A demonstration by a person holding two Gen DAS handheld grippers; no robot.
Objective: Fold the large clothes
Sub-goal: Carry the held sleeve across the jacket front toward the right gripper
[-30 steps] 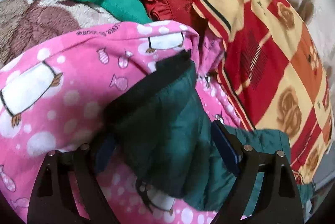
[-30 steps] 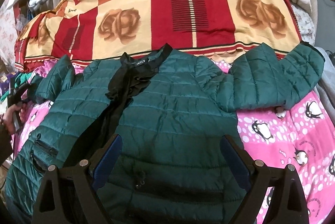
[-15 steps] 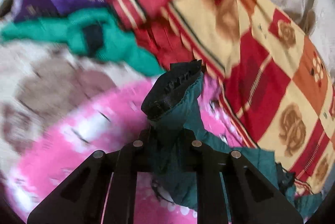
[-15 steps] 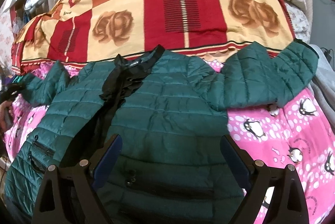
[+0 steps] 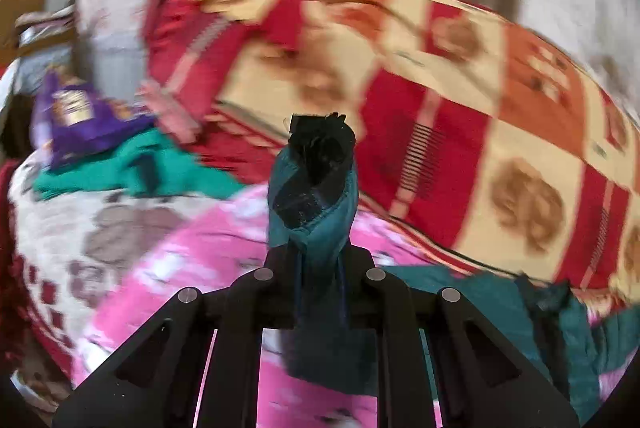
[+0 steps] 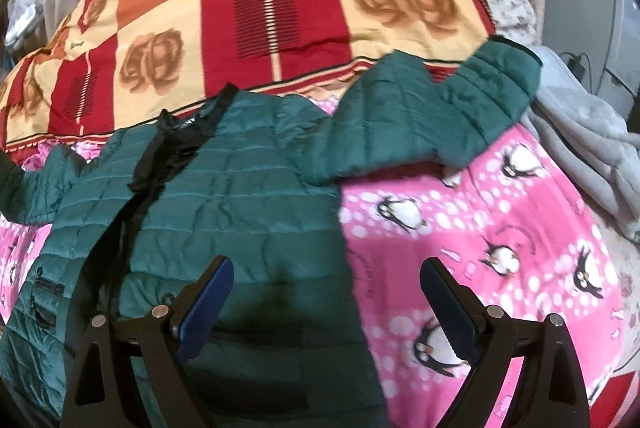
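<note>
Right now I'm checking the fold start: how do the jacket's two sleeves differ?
The left sleeve is pinched in the shut left gripper; its black cuff sticks up. The right sleeve lies flat and untouched on the pink penguin blanket. Both are green quilted fabric.

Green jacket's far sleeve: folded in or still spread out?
Spread. The sleeve lies stretched sideways off the jacket body, over the pink blanket, not folded in.

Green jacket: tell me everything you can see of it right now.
The green jacket is a dark teal quilted puffer with a black collar, black front placket and zipped pockets. It lies front up and spread on the pink penguin blanket, its collar toward the patterned quilt. One sleeve stretches out sideways across the blanket onto the quilt's edge. The other sleeve's black-lined cuff is pinched in the shut jaws of the left gripper.
</note>
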